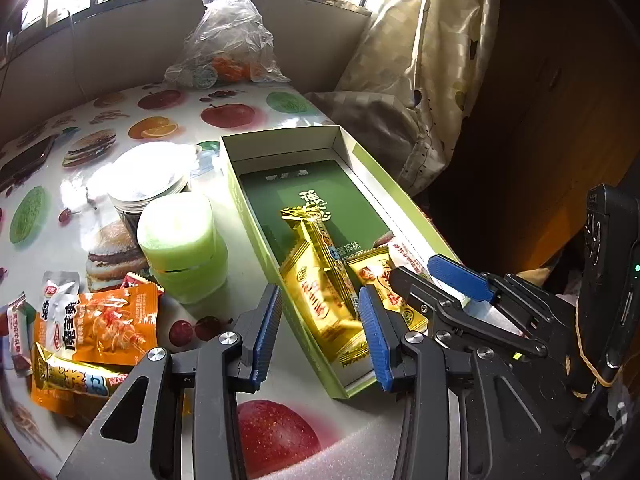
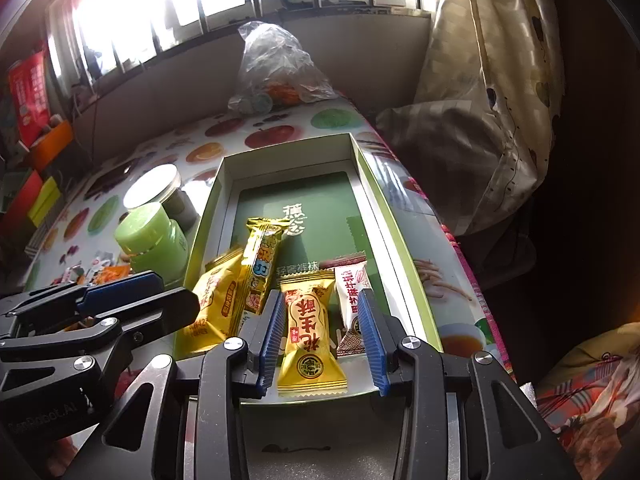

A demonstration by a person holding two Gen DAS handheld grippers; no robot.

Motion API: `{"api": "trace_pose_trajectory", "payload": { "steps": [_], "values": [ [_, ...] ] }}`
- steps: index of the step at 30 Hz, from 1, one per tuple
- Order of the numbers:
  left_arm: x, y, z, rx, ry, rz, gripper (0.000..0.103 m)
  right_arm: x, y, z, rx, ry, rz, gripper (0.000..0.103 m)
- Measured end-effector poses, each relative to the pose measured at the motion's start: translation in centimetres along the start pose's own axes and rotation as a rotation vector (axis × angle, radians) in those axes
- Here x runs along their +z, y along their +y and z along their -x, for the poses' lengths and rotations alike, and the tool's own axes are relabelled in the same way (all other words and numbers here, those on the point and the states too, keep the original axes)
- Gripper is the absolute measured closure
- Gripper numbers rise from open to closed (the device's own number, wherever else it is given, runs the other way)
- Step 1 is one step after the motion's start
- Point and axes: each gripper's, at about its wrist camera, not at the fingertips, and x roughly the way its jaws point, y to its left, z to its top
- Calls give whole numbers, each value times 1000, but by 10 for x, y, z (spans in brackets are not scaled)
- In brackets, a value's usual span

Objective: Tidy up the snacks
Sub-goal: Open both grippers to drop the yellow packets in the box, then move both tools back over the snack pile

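Note:
A long green box [image 1: 256,236] with a white inside lies open on the table; it also shows in the right wrist view [image 2: 400,240]. Inside lie yellow packets [image 1: 316,300], a long gold bar [image 2: 262,256], a yellow peanut-candy packet [image 2: 310,332] and a white-red packet [image 2: 352,292]. My left gripper [image 1: 320,336] is open over the box's near end, empty. My right gripper [image 2: 322,336] is open above the peanut-candy packet, which lies between its fingers; I cannot tell if they touch it. Loose snack packets [image 1: 100,320] lie left of the box.
A green-lidded jar [image 1: 180,244] and a clear jar with a white lid [image 1: 148,176] stand left of the box. A plastic bag [image 1: 228,40] sits at the back by the wall. A curtain [image 1: 420,60] hangs right of the table edge. A phone [image 1: 24,160] lies far left.

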Motion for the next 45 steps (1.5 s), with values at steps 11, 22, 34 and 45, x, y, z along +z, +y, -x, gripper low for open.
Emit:
{"api": "trace_pose_trajectory", "payload": {
  "steps": [11, 22, 34, 45],
  "values": [
    [-6, 5, 25, 27, -45, -3, 61, -4, 11, 13, -18, -11, 11, 64],
    [-23, 19, 58, 80, -97, 6, 61, -9, 30, 31, 23, -48, 25, 62],
    [-43, 50, 83, 148, -132, 58, 61, -16, 68, 38, 120, -67, 86, 56],
    [-57, 83, 92, 181, -135, 124, 61, -21, 97, 31, 165, -47, 133, 55]
  ]
}}
